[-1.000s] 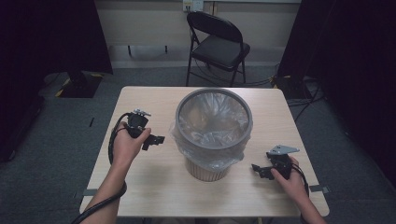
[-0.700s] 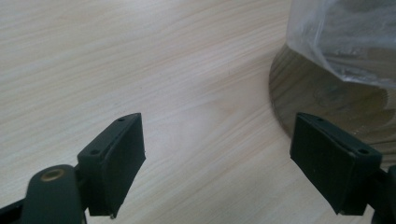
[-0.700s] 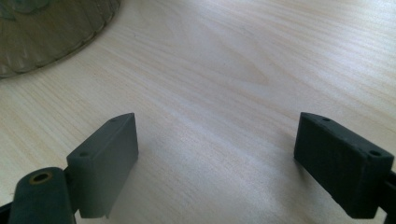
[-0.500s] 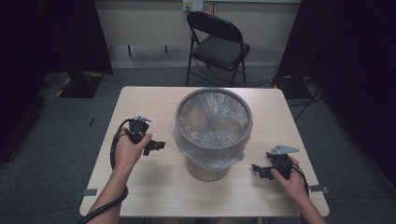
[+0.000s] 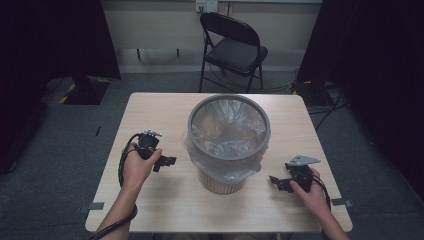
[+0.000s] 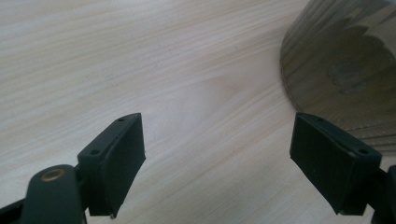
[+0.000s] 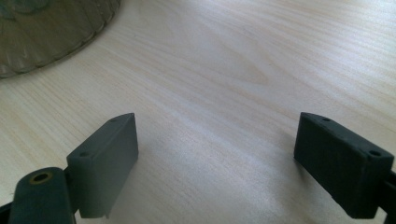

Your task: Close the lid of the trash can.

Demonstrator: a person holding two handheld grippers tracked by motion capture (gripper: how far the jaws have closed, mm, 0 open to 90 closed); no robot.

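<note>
I hold my left gripper [image 5: 165, 161] low over the bench [image 5: 150, 110], its jaws standing wide apart with nothing between them, aimed at the near left side of the bin [image 5: 229, 145]. In the left gripper view the bin's ribbed wall [image 6: 341, 70] curves in at the upper right, close beside one jaw but not touching it. My right gripper [image 5: 278, 182] rests near the bench's right front, jaws likewise spread and empty, pointing toward the bin's base; in the right gripper view the same ribbed wall [image 7: 51, 32] sits in the upper left corner, apart from the jaws.

The bin stands upright in the middle of the bench, between my two hands, lined with a clear plastic bag [image 5: 225, 165] whose edge is folded over the grey rim and hangs loose around the outside. I judge I am flanking it on both sides so that each gripper can reach the bag's slack or the rim from its own side, and the jaws are kept spread ready for that.

A folding chair [image 5: 235, 50] stands beyond the bench. I can read no brand, label or writing on the bin, the bag or the grippers
</note>
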